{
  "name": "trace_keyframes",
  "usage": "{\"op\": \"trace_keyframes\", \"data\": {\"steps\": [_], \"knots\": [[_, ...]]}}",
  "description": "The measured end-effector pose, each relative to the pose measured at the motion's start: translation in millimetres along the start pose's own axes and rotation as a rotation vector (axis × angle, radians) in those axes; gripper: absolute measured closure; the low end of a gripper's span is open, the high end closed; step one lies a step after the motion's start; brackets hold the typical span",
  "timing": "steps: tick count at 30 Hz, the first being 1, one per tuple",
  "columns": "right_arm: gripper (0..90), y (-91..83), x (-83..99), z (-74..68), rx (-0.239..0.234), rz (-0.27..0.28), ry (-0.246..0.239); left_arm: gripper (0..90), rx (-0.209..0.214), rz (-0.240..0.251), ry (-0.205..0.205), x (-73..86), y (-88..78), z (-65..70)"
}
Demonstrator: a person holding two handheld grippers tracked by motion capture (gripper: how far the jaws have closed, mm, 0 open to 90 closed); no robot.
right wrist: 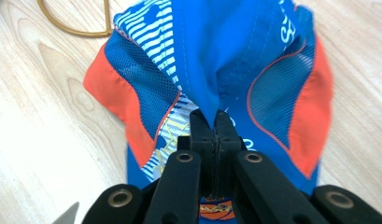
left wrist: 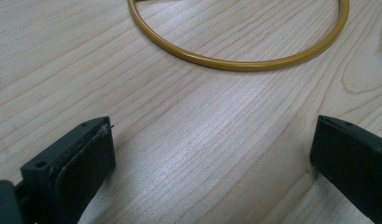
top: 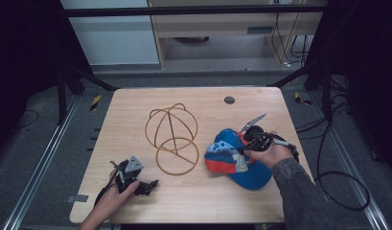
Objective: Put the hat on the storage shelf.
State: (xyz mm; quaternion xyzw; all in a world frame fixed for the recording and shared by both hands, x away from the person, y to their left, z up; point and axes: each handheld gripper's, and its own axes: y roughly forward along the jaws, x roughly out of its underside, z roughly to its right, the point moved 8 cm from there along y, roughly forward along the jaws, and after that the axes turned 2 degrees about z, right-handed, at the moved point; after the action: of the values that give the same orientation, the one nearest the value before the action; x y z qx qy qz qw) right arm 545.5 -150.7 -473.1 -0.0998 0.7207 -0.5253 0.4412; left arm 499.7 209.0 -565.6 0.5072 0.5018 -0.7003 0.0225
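Resting near the front left corner of the wooden table, the left gripper sits in the person's left hand with its jaws spread wide and only bare wood between them; in the left gripper view both jaws are cut off by the frame, and the arc of the base ring lies beyond them. To the right, the right hand holds the right gripper, whose jaws are pressed together on a pinched fold of blue fabric at the crown of the cap. That cap, blue with red and striped panels, lies on the table's right half, partly covered by the hand in the high view, its brim hard to make out. Farther back, near the table's middle, stands the gold wire hat stand, just left of the cap. A small dark disc sits near the far edge.
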Motion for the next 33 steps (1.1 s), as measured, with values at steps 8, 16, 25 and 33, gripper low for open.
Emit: {"op": "trace_keyframes", "data": {"steps": [8,16,25,33], "knots": [[90.0,-29.6,-12.1,-2.9,-0.006,0.046,-0.016,0.0,0.001,0.002,0.000,0.0,0.1,0.1],[90.0,-60.8,-28.1,-2.0,0.005,0.110,-0.023,0.0,0.002,0.000,0.001,0.1,-0.1,0.2],[90.0,-98.5,-48.8,-1.9,0.030,0.184,-0.048,0.0,0.001,0.003,0.001,-0.1,0.0,0.2],[89.9,-130.3,-71.6,-5.3,0.056,0.253,-0.082,0.0,0.002,0.003,0.001,-0.1,0.0,0.2]]}}
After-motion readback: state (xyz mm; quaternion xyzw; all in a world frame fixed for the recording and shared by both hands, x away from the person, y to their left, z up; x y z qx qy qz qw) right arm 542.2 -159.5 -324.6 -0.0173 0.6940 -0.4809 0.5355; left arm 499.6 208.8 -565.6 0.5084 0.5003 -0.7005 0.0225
